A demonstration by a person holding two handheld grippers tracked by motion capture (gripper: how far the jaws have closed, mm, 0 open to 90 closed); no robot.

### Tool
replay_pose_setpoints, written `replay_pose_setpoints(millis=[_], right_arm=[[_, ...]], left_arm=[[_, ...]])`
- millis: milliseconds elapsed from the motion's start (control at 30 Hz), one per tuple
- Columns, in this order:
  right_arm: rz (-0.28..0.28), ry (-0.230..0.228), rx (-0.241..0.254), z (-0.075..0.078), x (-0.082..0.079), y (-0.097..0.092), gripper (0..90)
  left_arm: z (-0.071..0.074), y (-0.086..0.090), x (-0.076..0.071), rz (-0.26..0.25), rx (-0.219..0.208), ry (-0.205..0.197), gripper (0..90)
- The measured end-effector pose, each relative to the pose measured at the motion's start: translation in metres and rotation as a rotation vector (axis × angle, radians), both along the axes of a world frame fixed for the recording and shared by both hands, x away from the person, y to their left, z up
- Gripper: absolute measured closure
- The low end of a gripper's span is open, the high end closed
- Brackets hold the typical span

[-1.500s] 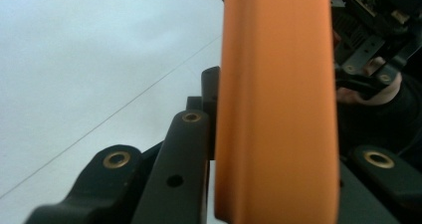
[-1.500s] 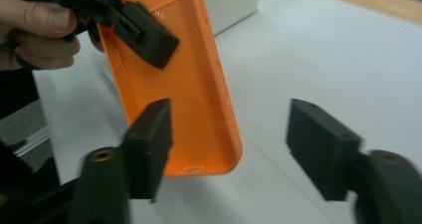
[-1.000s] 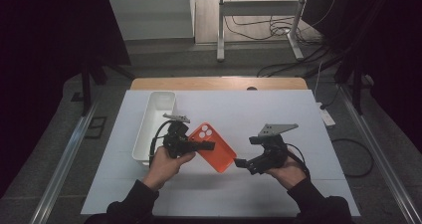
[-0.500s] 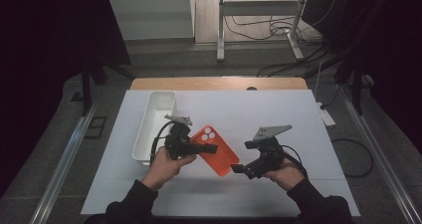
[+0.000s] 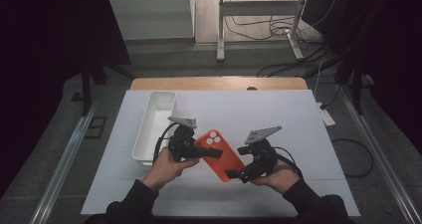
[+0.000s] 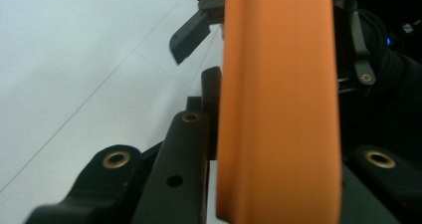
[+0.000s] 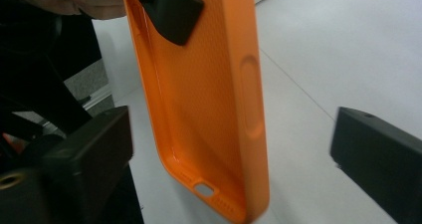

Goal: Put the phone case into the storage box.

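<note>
The soft orange rubbery phone case (image 5: pixel 222 154) with its cut-out camera window is held up off the white surface (image 5: pixel 278 114), slanting between the two hands near the front middle. In the right gripper view the orange case (image 7: pixel 209 84) shows its hollow textured inside, with the charging slot at its lower end.

The left tongs (image 5: pixel 211 153) are clenched on the case near its camera end: in the left gripper view the case (image 6: pixel 278 104) stands edge-on, pressed between the two black jaws, and in the right gripper view one dark pad of those left tongs (image 7: pixel 171 10) lies flat against the inside of the case.

The right tongs (image 5: pixel 238 174) sit at the case's lower end. Their jaws have just been closing a little, yet they stand wide, one on each side of the case with bare gaps between, so the case is between them and not gripped.

A long white plastic tray (image 5: pixel 149 129) lies on the surface just to the left of the left hand (image 5: pixel 166 167). The right hand (image 5: pixel 278 176) rests low near the front edge.
</note>
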State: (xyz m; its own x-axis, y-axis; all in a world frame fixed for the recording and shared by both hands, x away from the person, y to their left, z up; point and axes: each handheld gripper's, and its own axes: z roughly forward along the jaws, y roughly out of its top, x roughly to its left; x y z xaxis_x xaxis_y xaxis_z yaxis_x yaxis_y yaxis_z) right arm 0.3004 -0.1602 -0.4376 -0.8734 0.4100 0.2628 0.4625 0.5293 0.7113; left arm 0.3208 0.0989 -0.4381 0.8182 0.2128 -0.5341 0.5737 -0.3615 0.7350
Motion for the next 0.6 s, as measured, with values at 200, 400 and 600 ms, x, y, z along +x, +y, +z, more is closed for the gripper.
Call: replay_pose_setpoints(millis=[200, 400, 600], right_arm=[[0.041, 0.01, 0.005, 0.0007, -0.0015, 0.0028, 28.9], [0.086, 0.023, 0.021, 0.0014, -0.0009, 0.0027, 55.8], [0.148, 0.092, 0.036, 0.0001, 0.0028, 0.0025, 73.2]], left_arm=[[0.0028, -0.0044, -0.0023, -0.038, 0.005, -0.033, 84.3], [0.0045, -0.0068, -0.0041, -0.056, 0.004, -0.041, 84.1], [0.0051, -0.0081, -0.0045, -0.082, -0.001, -0.047, 83.1]])
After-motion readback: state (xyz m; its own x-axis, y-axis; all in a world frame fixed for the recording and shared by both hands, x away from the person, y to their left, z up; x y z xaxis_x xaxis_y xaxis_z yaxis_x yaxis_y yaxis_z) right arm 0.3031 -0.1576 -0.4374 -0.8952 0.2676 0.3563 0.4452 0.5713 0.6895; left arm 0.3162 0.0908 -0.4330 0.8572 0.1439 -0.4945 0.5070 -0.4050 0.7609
